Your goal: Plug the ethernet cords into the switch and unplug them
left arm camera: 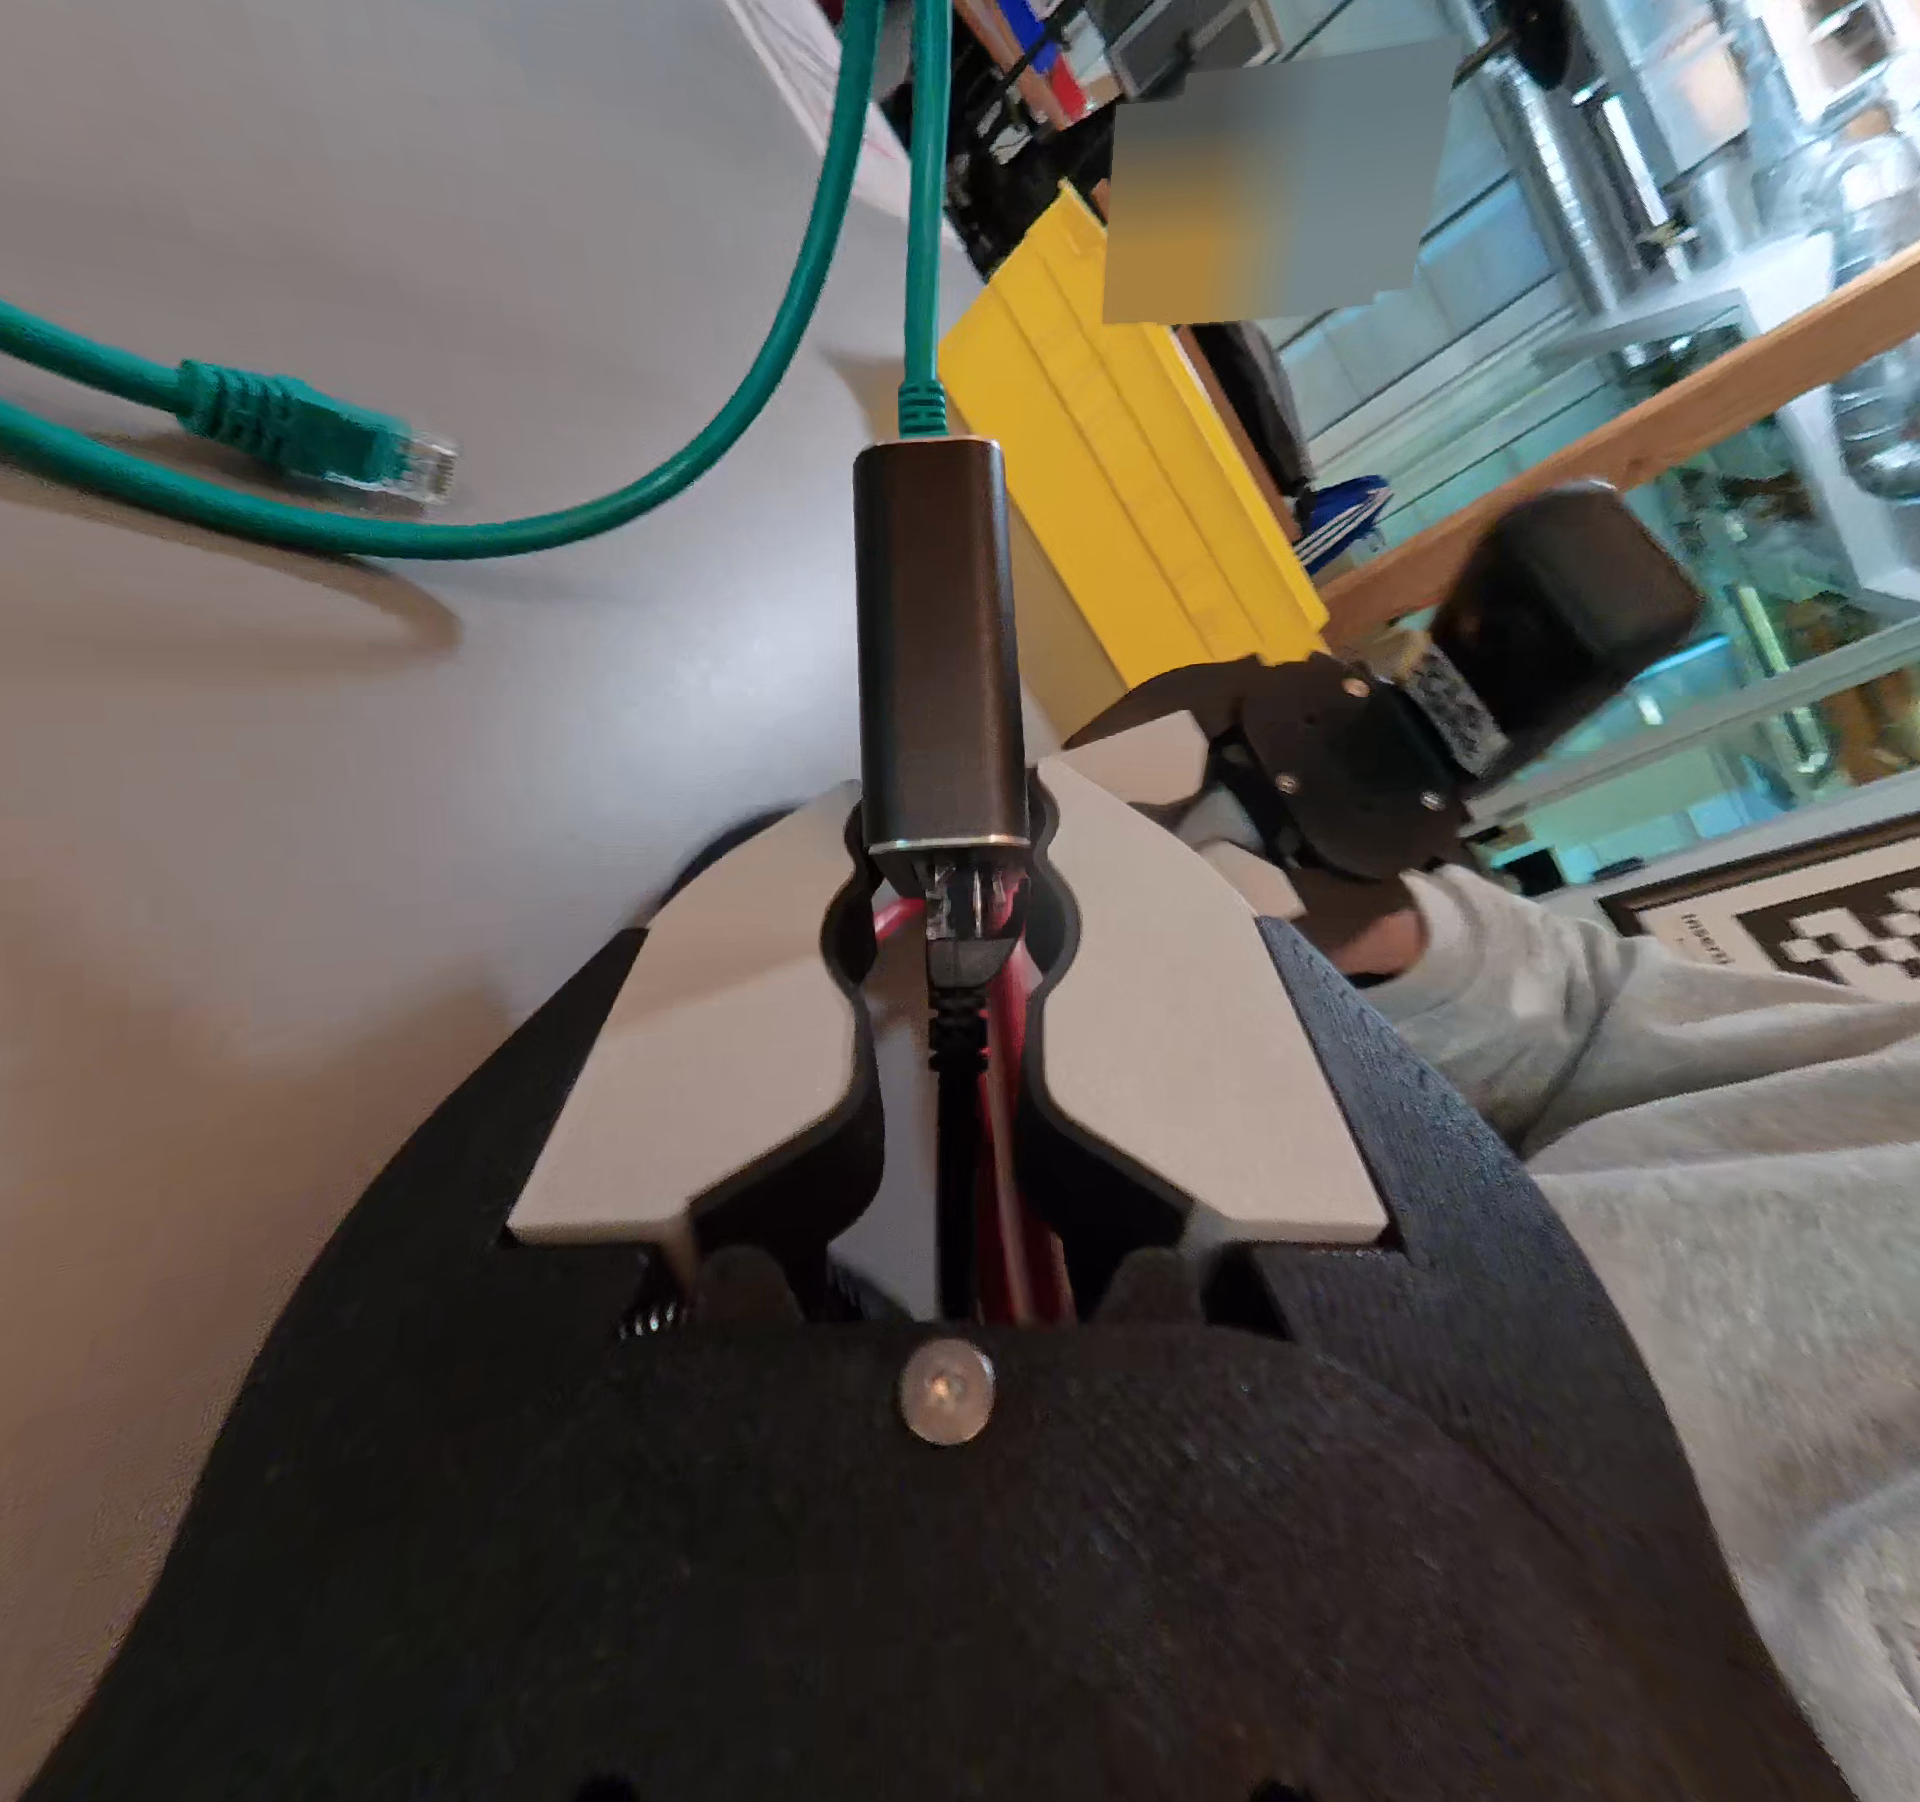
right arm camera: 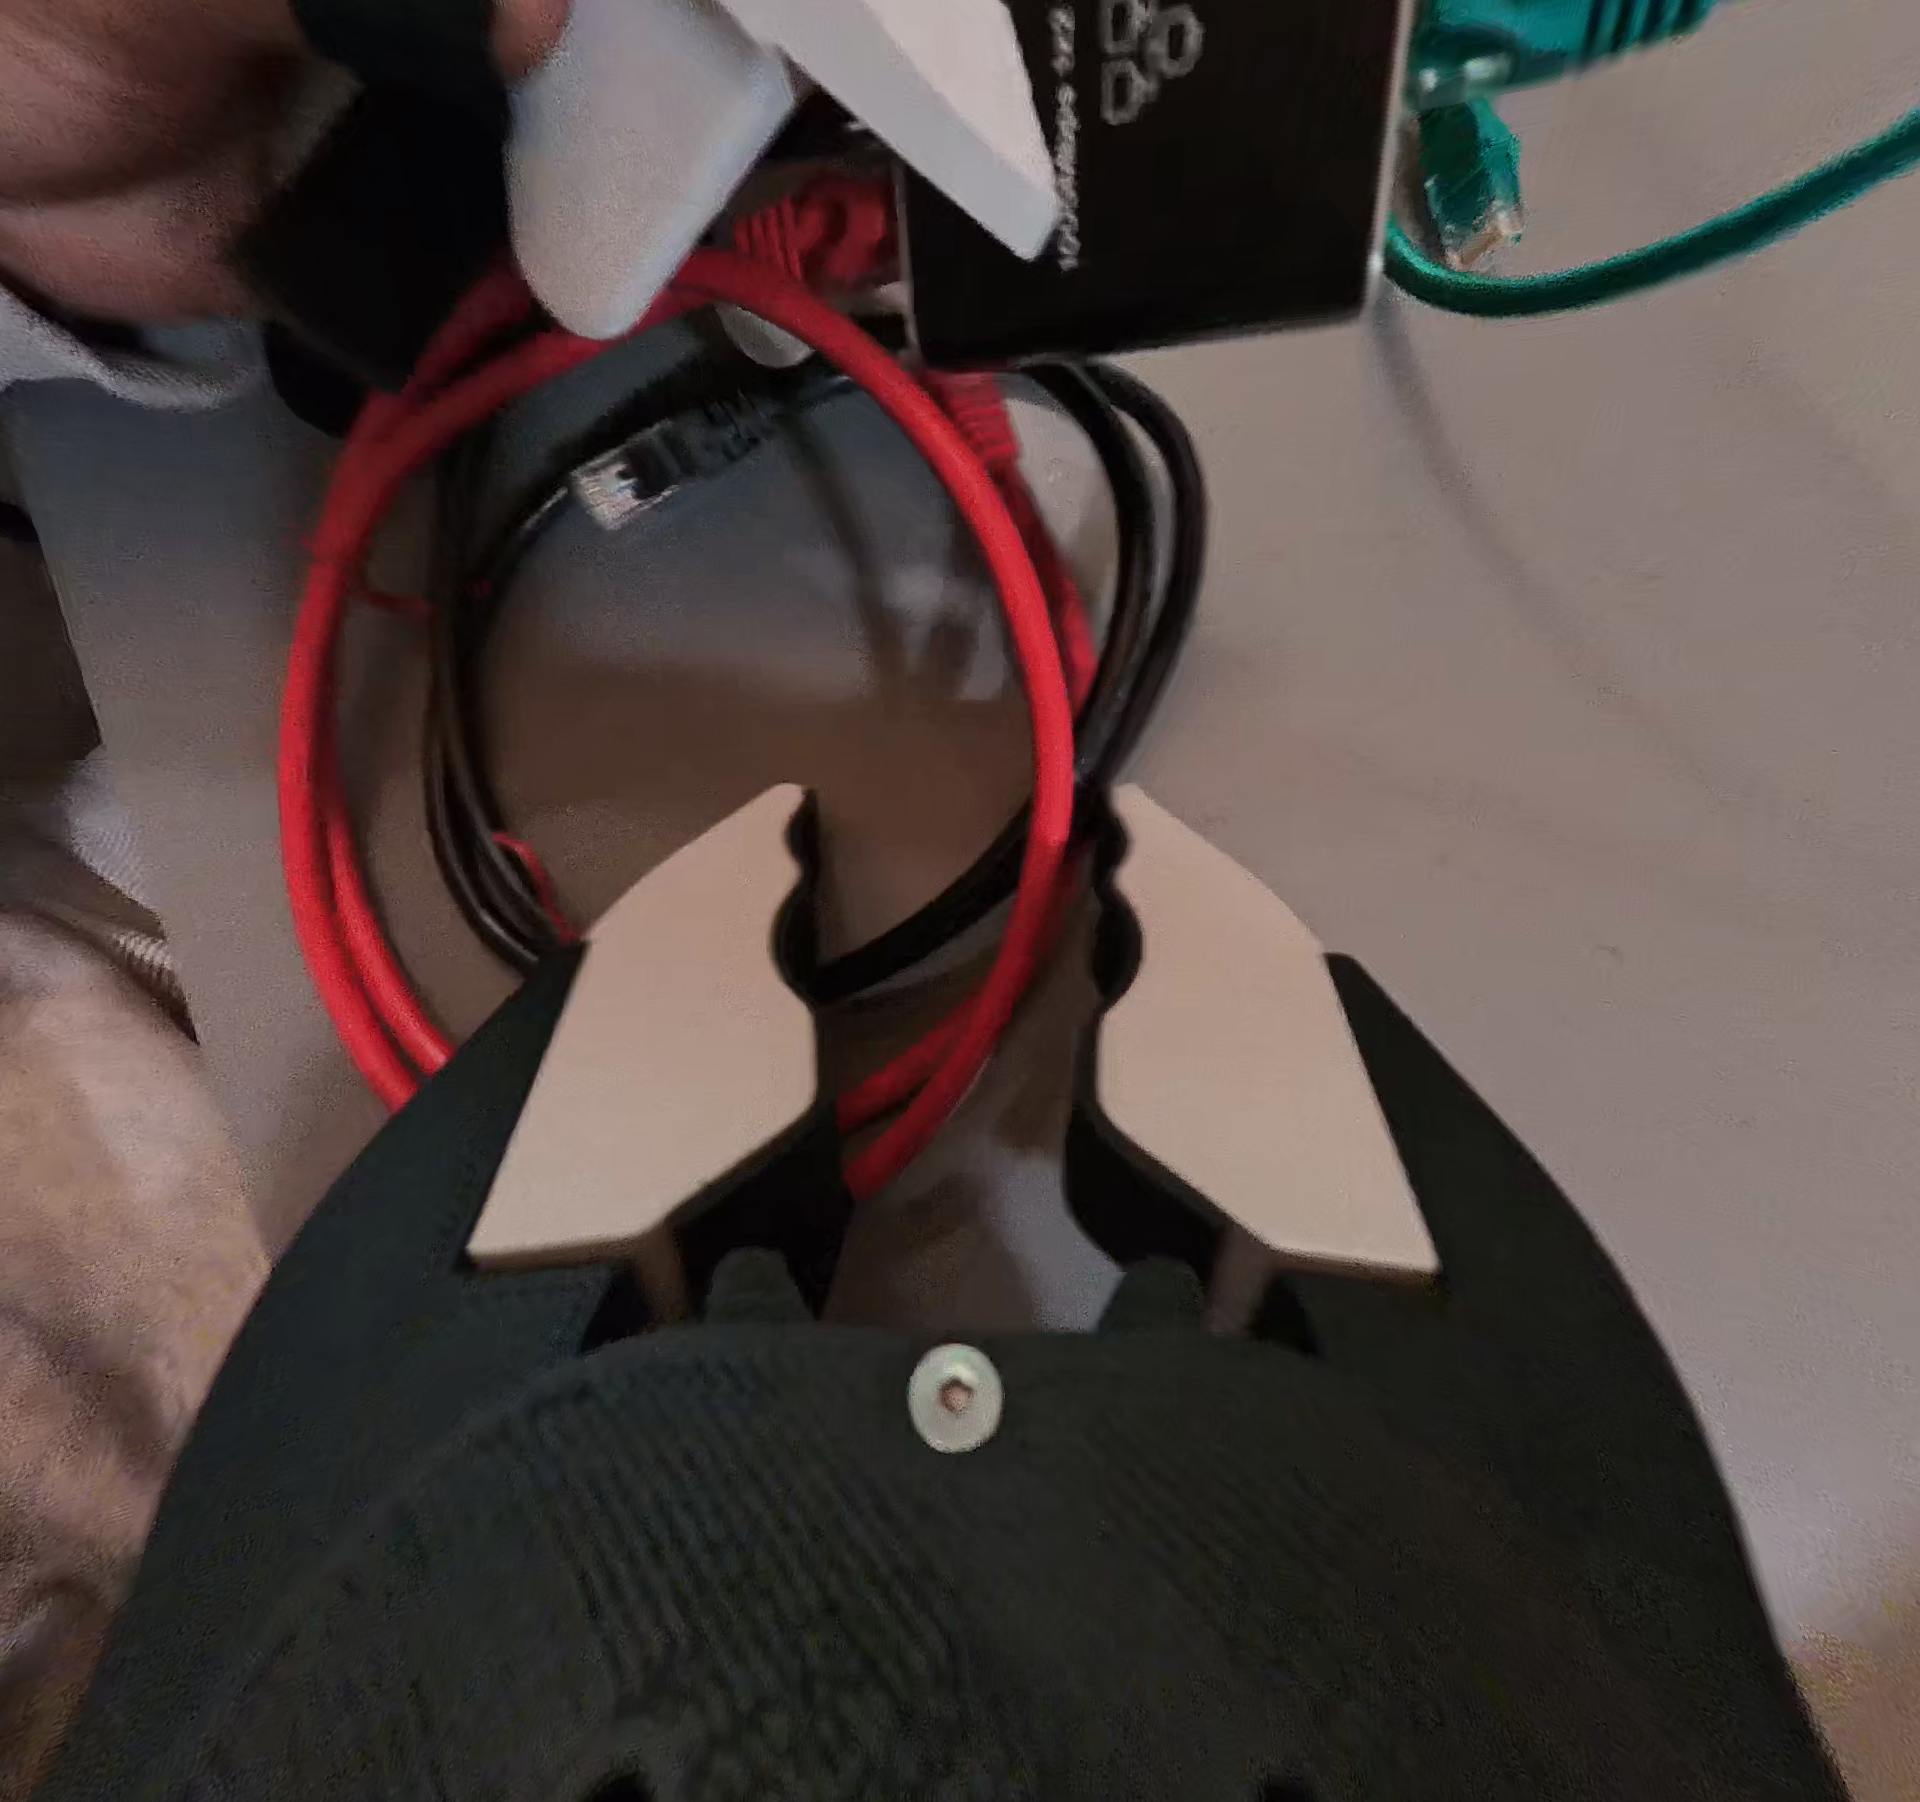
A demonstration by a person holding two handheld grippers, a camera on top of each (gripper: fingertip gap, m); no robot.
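The place looks like a workshop or lab. Beyond the grey table (left arm camera: 343, 194), the upper right of the left wrist view shows a yellow bin (left arm camera: 1122, 464), cluttered shelves (left arm camera: 1049, 27), silver ducting (left arm camera: 1558, 142) and a wooden beam (left arm camera: 1621, 443).

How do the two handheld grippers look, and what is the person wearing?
Both the left gripper and the right gripper have a rounded black body with a ribbed printed texture, a silver screw at the middle, and two pale grey wedge-shaped fingers with scalloped black inner edges. The person wears a light grey sleeve.
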